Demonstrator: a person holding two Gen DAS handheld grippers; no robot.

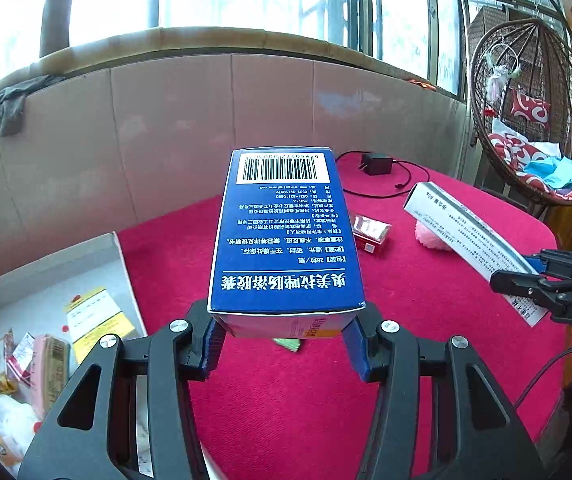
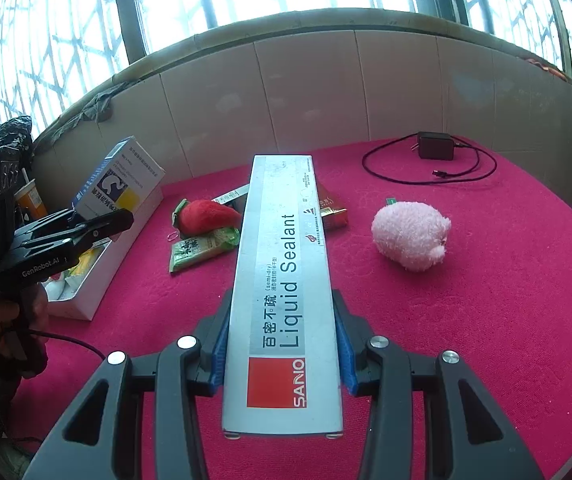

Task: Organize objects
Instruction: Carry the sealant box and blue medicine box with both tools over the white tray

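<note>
My left gripper (image 1: 286,332) is shut on a blue medicine box (image 1: 286,240) with a barcode, held above the red tablecloth; from the right wrist view the same gripper (image 2: 97,220) and box (image 2: 117,184) hover over the white storage box (image 2: 101,276). That storage box (image 1: 113,248) holds several packets. My right gripper (image 2: 283,356) is shut on a long grey Liquid Sealant box (image 2: 286,280), lifted off the table. The left wrist view shows the right gripper (image 1: 520,270) with the sealant box (image 1: 462,232) at the right.
On the red cloth lie a strawberry plush (image 2: 205,216), a green packet (image 2: 201,248), a red pack (image 2: 332,210), a pink pig plush (image 2: 410,232) and a black charger (image 2: 436,146) with its cable. A hanging wicker chair (image 1: 534,120) stands beyond the table's right edge.
</note>
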